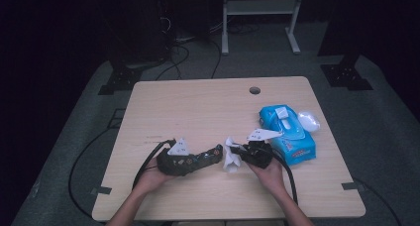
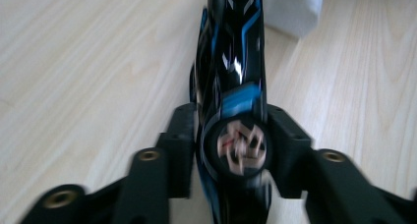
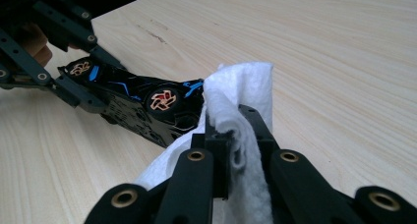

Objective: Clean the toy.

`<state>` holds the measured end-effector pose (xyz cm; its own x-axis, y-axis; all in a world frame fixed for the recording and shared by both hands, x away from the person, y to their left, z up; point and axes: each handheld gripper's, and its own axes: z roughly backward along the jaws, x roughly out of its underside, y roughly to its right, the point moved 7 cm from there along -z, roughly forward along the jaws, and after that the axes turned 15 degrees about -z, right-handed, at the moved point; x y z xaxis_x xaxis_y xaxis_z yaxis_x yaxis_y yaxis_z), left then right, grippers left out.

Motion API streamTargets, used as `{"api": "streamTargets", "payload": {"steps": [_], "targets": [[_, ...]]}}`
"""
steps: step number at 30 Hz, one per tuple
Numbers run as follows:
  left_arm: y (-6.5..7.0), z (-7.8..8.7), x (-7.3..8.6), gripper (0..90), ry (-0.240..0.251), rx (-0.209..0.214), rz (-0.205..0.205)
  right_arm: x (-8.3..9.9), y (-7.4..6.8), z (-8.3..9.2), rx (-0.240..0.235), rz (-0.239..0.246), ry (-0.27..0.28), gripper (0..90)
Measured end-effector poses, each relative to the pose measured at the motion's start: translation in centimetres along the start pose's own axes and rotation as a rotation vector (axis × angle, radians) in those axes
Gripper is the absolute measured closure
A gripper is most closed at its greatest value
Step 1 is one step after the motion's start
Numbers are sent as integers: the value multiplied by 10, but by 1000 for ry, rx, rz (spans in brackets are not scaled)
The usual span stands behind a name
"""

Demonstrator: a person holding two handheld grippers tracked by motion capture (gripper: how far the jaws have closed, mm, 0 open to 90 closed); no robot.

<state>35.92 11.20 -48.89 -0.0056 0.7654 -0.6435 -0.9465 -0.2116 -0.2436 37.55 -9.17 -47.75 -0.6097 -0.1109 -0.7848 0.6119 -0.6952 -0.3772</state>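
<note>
A black toy car with blue stripes and bronze wheels lies level just above the table, nose toward the right. My left gripper is shut on its rear half; in the left gripper view the pads press both sides of the car at a wheel. My right gripper is shut on a white tissue, which hangs down to the table. In the right gripper view the tissue touches the car's nose, and the left gripper clamps the car's far end.
A blue pack of wipes lies right of my right hand, with a white crumpled piece beside it. The wooden table has a round cable hole near its far edge. Cables trail off the near-left side.
</note>
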Motion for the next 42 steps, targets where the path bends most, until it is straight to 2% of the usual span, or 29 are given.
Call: {"api": "streamTargets", "payload": {"steps": [3,9,20,25,29,31,33,38,42], "targets": [[-3,-5,-12,474,-16,-7,-2,0,-1,1,-4,5,1,834],[-7,-20,-31,460,-77,2,-34,0,0,5,-9,-5,8,834],[-9,-41,-41,499,-182,39,-42,5,2,5,-14,-15,10,833],[-9,-49,-43,500,-225,44,-50,4,3,5,-12,-20,11,834],[-9,-51,-44,550,-258,39,-54,5,5,5,-19,-32,10,834],[-9,-51,-45,558,-260,48,-55,6,5,4,-25,-39,6,834],[-8,-50,-47,572,-241,61,-52,7,5,3,-32,-42,3,834],[-6,-51,-47,574,-231,49,-69,10,3,-2,-70,-72,-11,834],[-4,-47,-51,575,-183,52,-62,11,4,-4,-109,-105,-14,834]]}}
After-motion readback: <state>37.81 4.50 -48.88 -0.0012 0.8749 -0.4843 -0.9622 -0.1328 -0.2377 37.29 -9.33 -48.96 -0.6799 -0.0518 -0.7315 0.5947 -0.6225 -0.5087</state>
